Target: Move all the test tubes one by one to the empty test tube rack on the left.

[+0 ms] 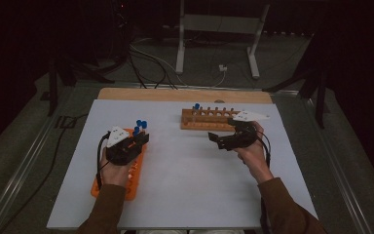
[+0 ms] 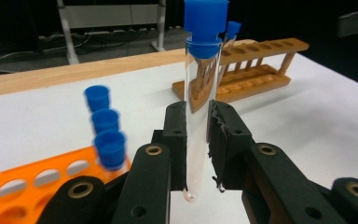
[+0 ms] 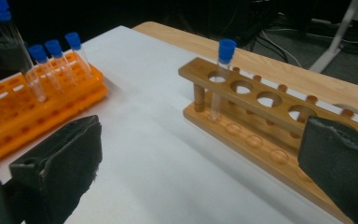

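here your left gripper [image 2: 197,140] is clenched on a blue-capped test tube [image 2: 203,93] above the orange rack [image 2: 32,179]; your right gripper [image 3: 200,172] is released beside the wooden rack [image 3: 261,116].

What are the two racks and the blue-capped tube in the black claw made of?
The orange rack with oval holes looks like moulded plastic: even colour, smooth, slightly glossy. The brown rack with round holes seems to be varnished wood, with grain and dowel posts. The clear tube in the left gripper is see-through; glass or clear plastic, hard to tell. Its blue cap looks like matt plastic.

Clear glossy test tube [image 2: 198,116], blue plastic cap [image 2: 206,21], glossy orange plastic rack [image 3: 37,100], matt wooden rack [image 3: 261,121]
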A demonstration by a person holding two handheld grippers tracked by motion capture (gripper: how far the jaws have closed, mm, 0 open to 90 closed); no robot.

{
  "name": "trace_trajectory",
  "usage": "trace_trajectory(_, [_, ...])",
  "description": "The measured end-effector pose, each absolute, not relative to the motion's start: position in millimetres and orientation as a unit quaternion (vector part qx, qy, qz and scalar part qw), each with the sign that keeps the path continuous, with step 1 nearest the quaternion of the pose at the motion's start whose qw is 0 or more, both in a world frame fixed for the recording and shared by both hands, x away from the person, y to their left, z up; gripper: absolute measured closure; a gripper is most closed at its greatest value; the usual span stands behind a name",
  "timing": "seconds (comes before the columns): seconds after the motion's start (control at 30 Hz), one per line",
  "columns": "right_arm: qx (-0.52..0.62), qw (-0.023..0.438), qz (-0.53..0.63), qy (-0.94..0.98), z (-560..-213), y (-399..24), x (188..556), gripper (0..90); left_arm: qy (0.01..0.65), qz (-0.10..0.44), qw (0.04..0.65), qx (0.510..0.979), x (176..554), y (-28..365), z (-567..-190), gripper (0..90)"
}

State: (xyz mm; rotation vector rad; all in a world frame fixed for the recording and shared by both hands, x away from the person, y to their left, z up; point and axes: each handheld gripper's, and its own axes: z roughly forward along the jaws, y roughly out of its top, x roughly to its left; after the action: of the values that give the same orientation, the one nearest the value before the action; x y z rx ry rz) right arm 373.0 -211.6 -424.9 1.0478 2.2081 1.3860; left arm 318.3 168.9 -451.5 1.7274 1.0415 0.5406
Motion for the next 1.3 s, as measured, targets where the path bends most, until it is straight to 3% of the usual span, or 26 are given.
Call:
trace_trajectory(0.57, [0.371, 0.163, 0.498, 0.767, -427, -224, 360, 0.0, 0.457, 0.230, 0.478, 0.714, 314, 196, -466, 78.5])
trace_trajectory(1.0, [0.370, 0.156, 0.499, 0.768, -432, -222, 358, 0.0, 0.455, 0.233, 0.480, 0.713, 318, 196, -470, 78.3])
trace_trajectory(1.3, [0.364, 0.154, 0.501, 0.769, -431, -221, 356, 0.0, 0.469, 0.206, 0.411, 0.754, 322, 190, -475, 78.3])
